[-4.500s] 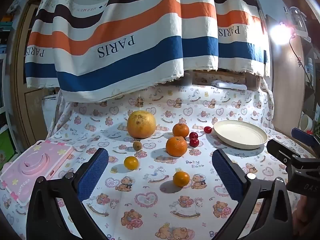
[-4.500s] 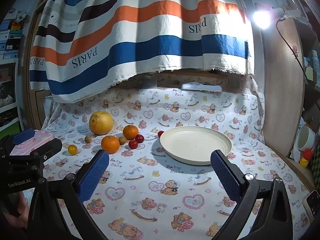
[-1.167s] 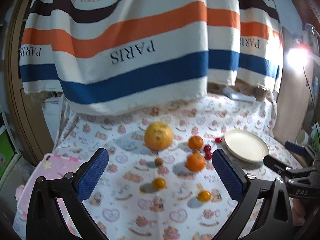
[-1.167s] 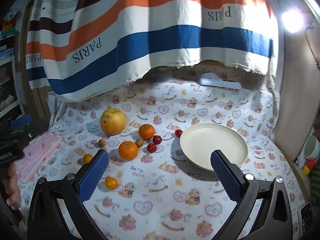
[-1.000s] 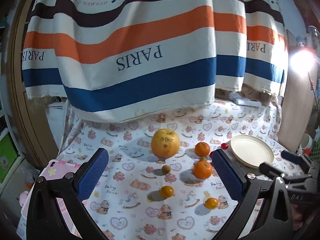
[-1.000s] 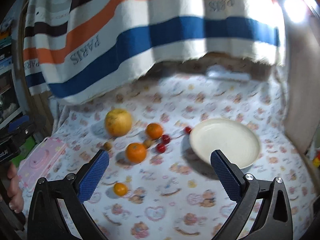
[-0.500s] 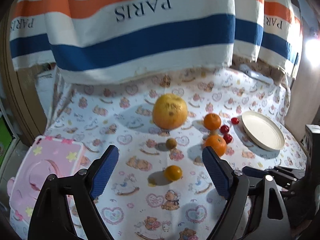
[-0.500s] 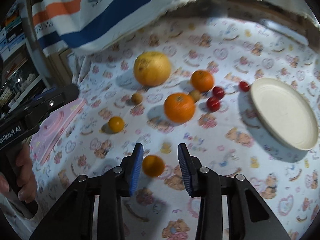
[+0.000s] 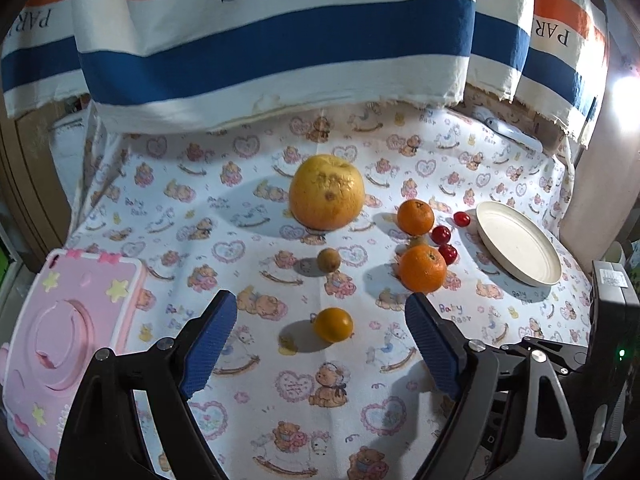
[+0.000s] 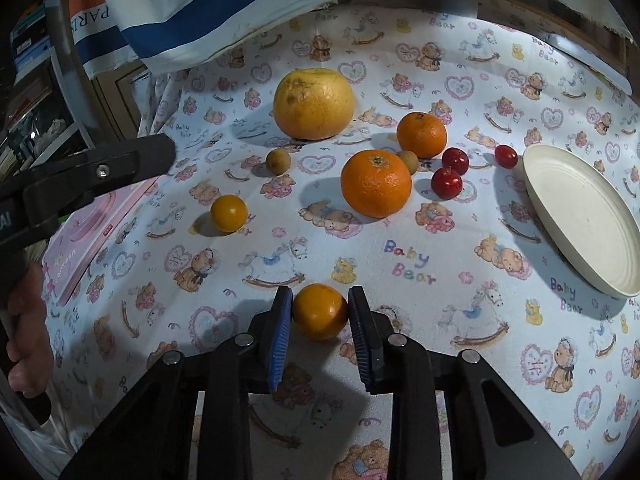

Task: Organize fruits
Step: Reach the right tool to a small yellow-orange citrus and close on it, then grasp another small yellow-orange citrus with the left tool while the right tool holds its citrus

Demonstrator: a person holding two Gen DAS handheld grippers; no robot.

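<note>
Two blue ribbed pads of my right gripper [image 10: 320, 320] press both sides of a small smooth round orange citrus [image 10: 320, 311], low over the bear-printed white cloth [image 10: 400, 264]; my left gripper [image 9: 320, 344] stands wide, empty, a small yellow-orange round fruit [image 9: 333, 324] lying between its tips; beyond sit a large orange [image 10: 376, 183], a big yellow pomelo [image 10: 314, 104] and three red cherry tomatoes [image 10: 446, 183]; bare cloth runs rightward to the cream round plate [image 10: 584, 220] near the cloth's right side.
</note>
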